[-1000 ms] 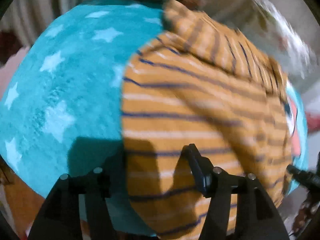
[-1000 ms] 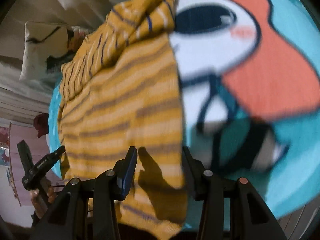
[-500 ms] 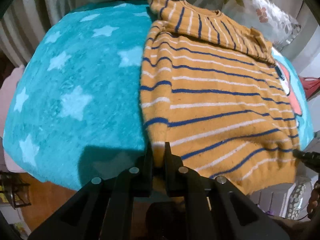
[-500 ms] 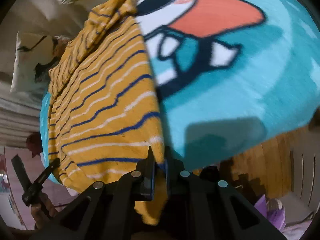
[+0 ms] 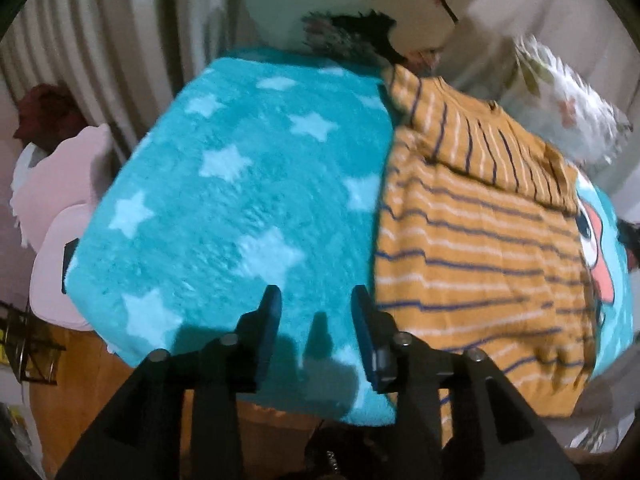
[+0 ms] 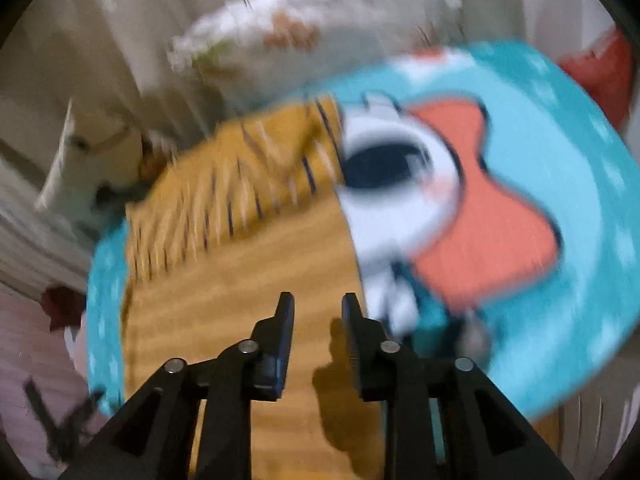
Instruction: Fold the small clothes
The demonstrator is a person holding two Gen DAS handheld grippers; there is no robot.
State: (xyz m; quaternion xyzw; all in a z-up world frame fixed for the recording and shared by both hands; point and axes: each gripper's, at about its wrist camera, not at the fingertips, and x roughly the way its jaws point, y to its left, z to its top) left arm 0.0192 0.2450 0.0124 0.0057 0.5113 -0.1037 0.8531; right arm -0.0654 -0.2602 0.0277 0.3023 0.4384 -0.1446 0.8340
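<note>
Your left gripper (image 5: 315, 307) and right gripper (image 6: 316, 307) have just been opening, both narrow with nothing between the jaws, above the striped sweater (image 5: 476, 248) lying flat on the teal blanket (image 5: 224, 220), with 1 floral pillow (image 5: 560, 116) behind.

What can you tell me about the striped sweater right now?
The striped sweater is mustard-orange knit with thin navy and white stripes. It lies spread on the teal star blanket, toward its right side in the left wrist view, with its top part, stripes running the other way, folded down across the body. Neither gripper holds it: the left gripper and right gripper have just been opening, nothing between the jaws.
</note>
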